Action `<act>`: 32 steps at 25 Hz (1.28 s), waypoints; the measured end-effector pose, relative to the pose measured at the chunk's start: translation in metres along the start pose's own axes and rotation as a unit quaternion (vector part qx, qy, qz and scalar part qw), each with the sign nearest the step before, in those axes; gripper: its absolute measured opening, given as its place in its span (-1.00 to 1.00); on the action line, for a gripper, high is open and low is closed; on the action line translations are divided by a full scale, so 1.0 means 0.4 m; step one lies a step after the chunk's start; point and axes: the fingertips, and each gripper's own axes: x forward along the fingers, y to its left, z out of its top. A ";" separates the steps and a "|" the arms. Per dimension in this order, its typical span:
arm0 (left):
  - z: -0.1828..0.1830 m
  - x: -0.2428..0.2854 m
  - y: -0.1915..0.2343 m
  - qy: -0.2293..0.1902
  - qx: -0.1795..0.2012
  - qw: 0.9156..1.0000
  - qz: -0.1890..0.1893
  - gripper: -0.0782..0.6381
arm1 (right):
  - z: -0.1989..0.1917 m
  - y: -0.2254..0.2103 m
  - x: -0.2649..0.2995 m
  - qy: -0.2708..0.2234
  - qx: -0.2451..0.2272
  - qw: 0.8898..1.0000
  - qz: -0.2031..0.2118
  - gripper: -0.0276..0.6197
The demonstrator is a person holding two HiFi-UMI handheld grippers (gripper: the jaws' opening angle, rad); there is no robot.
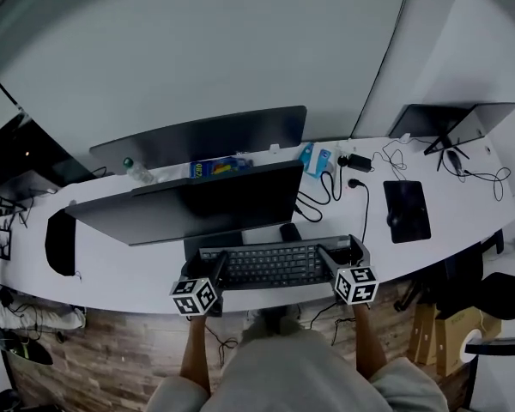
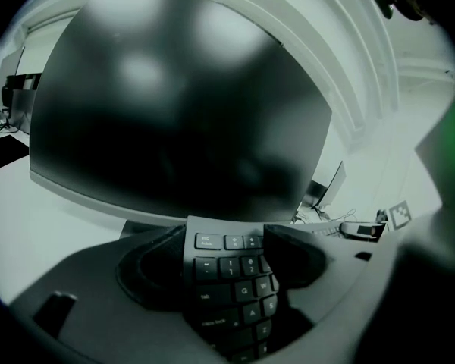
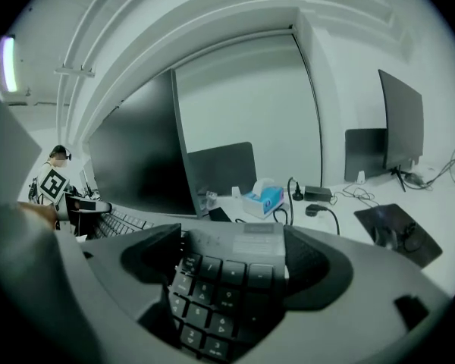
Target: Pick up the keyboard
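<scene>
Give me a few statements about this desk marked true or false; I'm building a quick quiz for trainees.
1. The left gripper and right gripper grip the keyboard at opposite ends. True.
2. The monitor behind it shows a bright picture. False: its screen is dark.
3. The left gripper holds the number-pad end. False: its fingers close on the esc and tab end; the right gripper has the number pad.
4. A dark mouse pad lies to the right of the keyboard. True.
</scene>
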 end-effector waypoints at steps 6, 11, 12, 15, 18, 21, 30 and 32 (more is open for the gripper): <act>0.095 -0.037 -0.037 -0.046 0.014 0.999 -0.011 0.07 | 0.105 0.009 -0.032 -0.044 -0.020 0.999 0.003 0.35; 0.148 -0.066 -0.059 -0.072 0.027 0.997 -0.012 0.07 | 0.161 0.018 -0.055 -0.069 -0.029 0.997 0.006 0.35; 0.158 -0.070 -0.064 -0.077 0.029 0.997 -0.012 0.07 | 0.172 0.019 -0.060 -0.075 -0.031 0.997 0.007 0.35; 0.186 -0.083 -0.075 -0.092 0.034 0.995 -0.014 0.07 | 0.206 0.023 -0.073 -0.090 -0.039 0.995 0.008 0.35; 0.213 -0.096 -0.087 -0.106 0.038 0.993 -0.016 0.07 | 0.240 0.027 -0.085 -0.105 -0.046 0.993 0.009 0.35; 0.235 -0.111 -0.096 -0.119 0.042 0.992 -0.015 0.07 | 0.264 0.032 -0.095 -0.115 -0.050 0.992 0.011 0.35; 0.268 -0.131 -0.107 -0.135 0.054 0.989 -0.016 0.07 | 0.290 0.042 -0.111 -0.134 -0.052 0.990 0.013 0.35; 0.263 -0.129 -0.107 -0.134 0.052 0.990 -0.015 0.07 | 0.288 0.039 -0.111 -0.131 -0.052 0.990 0.012 0.35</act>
